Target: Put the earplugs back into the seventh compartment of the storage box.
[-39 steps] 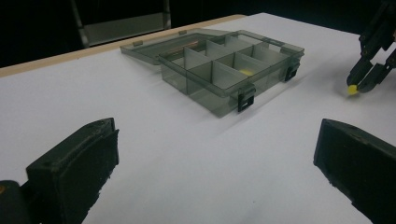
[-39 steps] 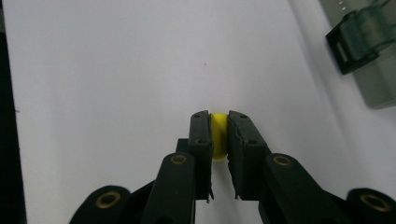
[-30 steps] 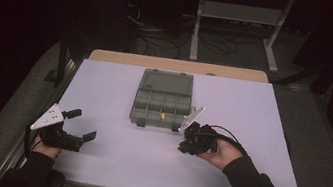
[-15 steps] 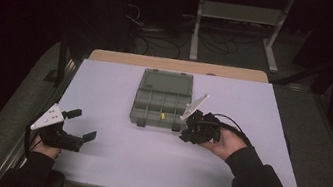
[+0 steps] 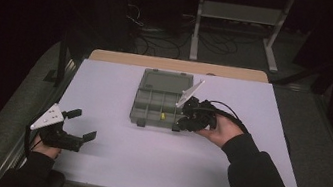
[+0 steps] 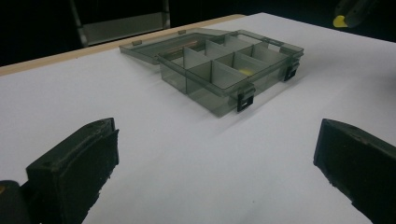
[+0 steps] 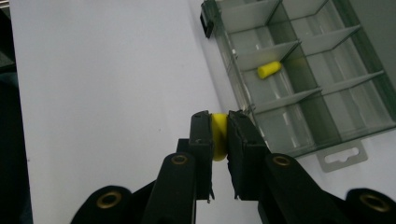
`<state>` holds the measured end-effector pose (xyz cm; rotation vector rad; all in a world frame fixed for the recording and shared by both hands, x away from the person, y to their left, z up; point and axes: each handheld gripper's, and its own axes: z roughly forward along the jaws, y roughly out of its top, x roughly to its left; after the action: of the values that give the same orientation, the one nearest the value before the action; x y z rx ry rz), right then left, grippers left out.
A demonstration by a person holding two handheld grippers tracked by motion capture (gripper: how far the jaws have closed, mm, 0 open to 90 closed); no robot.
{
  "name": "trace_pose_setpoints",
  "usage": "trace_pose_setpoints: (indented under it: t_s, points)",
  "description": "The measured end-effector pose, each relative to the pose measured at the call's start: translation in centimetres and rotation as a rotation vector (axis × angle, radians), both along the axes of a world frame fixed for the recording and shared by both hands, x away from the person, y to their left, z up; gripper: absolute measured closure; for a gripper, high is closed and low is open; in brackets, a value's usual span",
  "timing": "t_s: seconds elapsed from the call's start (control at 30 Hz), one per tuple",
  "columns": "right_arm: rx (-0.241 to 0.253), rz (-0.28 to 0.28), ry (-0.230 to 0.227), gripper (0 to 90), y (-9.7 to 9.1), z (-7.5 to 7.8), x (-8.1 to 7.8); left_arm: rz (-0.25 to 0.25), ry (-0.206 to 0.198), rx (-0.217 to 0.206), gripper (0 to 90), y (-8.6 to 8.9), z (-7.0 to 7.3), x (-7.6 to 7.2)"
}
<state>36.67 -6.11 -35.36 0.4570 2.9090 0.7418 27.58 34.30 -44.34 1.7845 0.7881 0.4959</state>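
Open grey box mid-table, no legible markings, yellow plug in one compartment, right gripper clamped on second plug at box's right near corner, left gripper near left, jaws apart.

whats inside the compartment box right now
One yellow plug lies in a compartment of the open organizer box; the other compartments visible look empty. The right gripper covers the box's right edge in the high view.
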Motion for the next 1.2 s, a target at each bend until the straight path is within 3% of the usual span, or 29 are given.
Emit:
trace_pose_setpoints:
  t_s: [0.33,0.8,1.2]
  points:
    - [-0.019,-0.009,0.001,79.1,1.6,0.5,1.8,-0.002,0.0,-0.002,0.0,0.0,0.0,0.0]
    - [-0.022,-0.059,0.028,79.1,2.2,-0.7,4.6,-0.003,0.0,-0.007,0.0,0.0,0.0,0.0]
    - [-0.044,-0.067,0.048,79.1,3.6,-2.1,6.0,-0.007,-0.001,-0.01,0.0,0.0,0.0,0.0]
